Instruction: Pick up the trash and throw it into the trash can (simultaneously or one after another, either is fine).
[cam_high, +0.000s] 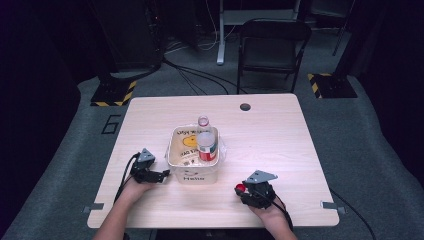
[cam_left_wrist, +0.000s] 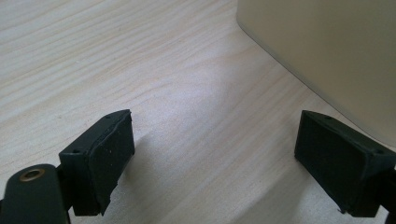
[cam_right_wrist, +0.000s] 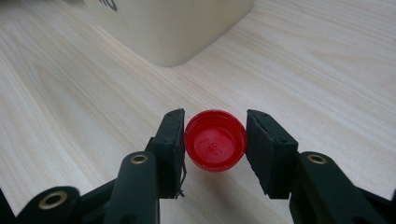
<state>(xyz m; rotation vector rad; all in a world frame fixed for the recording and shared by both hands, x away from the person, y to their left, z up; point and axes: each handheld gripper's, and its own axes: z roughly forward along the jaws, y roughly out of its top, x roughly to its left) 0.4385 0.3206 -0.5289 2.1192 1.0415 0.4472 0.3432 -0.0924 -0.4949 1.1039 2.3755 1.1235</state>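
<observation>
Item one: your right gripper, low over the wooden surface at its near right, pinches a red bottle cap between its jaws; the cap sits open side up, its left edge against the left jaw, its right edge at or just off the right jaw. In the high view that cap shows at the gripper's left tip.

Item two: your left gripper, jaws spread wide and holding nothing, rests low just beside the left wall of the cream bin.

Item three: the bin, centre of the surface, marked "Hello" on its near wall, holds a capless clear bottle with a red label, standing roughly upright.
</observation>
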